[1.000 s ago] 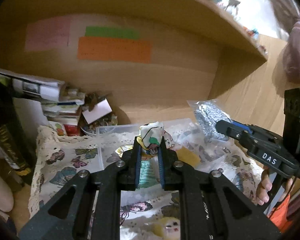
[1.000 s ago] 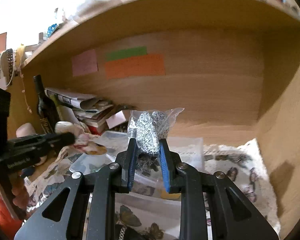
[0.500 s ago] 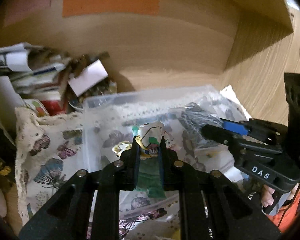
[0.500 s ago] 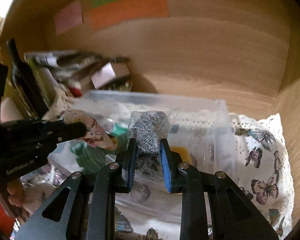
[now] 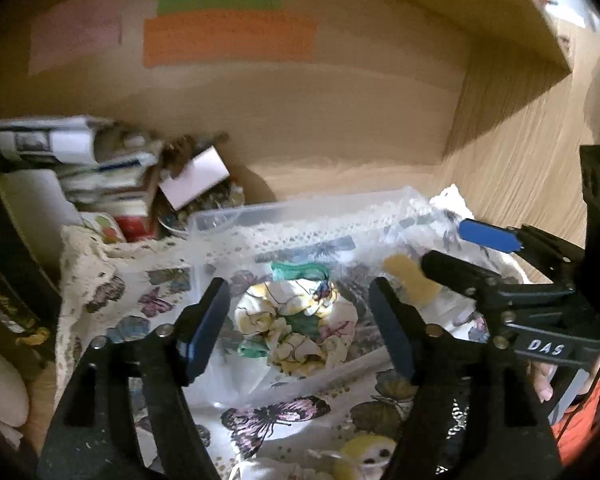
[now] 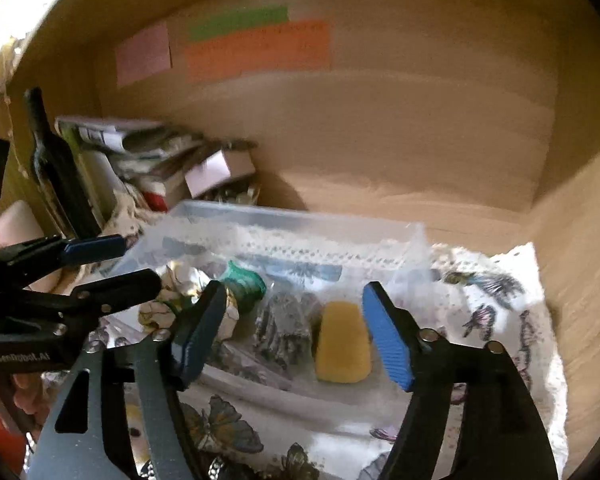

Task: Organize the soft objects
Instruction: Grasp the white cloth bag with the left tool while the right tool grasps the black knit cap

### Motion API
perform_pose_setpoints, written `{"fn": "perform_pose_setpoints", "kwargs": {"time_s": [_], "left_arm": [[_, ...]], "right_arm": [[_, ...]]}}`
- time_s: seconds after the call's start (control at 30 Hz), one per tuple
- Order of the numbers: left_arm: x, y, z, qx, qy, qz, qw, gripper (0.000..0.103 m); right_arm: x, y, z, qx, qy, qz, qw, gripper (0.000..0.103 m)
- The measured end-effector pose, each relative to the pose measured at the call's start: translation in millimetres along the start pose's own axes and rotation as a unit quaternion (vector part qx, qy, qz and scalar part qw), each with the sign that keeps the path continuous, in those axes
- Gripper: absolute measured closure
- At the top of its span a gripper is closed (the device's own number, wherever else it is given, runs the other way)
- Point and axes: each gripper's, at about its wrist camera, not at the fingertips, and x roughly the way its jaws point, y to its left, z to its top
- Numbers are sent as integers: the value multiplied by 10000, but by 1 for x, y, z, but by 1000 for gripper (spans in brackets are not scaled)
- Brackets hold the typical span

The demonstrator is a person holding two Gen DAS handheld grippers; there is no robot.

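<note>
A clear plastic bin (image 5: pixel 236 216) (image 6: pixel 300 220) stands on a butterfly-print cloth inside a wooden shelf. In it lie a floral yellow-white fabric piece (image 5: pixel 296 324) (image 6: pixel 160 308), a green soft item (image 6: pixel 244 284), a clear bag of grey speckled material (image 6: pixel 284 328) and a yellow sponge (image 6: pixel 342 344) (image 5: pixel 412 280). My left gripper (image 5: pixel 300 320) is open and empty, just above the floral fabric. My right gripper (image 6: pixel 296 324) is open and empty over the grey bag and sponge. Each gripper also shows in the other's view.
A stack of papers and boxes (image 5: pixel 100 168) (image 6: pixel 148 148) and a dark bottle (image 6: pixel 56 168) stand at the left. The wooden back wall carries coloured notes (image 5: pixel 228 36). The shelf's side wall (image 6: pixel 580 240) is at the right. A yellow-white soft toy (image 5: pixel 364 456) lies on the cloth in front.
Both grippers went down to the bin and opened. The floral fabric left the left gripper and the grey bag left the right gripper; both now lie in the bin.
</note>
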Motion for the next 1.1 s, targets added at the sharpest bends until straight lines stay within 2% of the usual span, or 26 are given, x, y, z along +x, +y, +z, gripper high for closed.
{"fn": "perform_pose_setpoints", "kwargs": {"time_s": [0.2, 0.33, 0.43, 0.77, 0.97, 1.1], "left_arm": [[-38, 1, -3, 98, -368, 45, 9993, 18], [-62, -3, -12, 87, -586, 120, 9982, 6], [-75, -5, -22, 78, -659, 127, 9977, 4], [-83, 0, -65, -158, -403, 104, 9990, 3], [-71, 4, -97, -182, -81, 392, 9990, 3], [-68, 6, -112, -174, 41, 450, 9988, 3]], "right_arm": [[-47, 1, 1, 107, -647, 127, 9978, 17], [-69, 7, -8, 24, -853, 134, 9963, 14], [-79, 10, -22, -16, -882, 125, 9960, 13], [-72, 8, -72, 201, -284, 197, 9992, 11], [-58, 14, -102, 126, 191, 160, 9996, 11], [-47, 13, -119, 219, 438, 213, 9986, 12]]}}
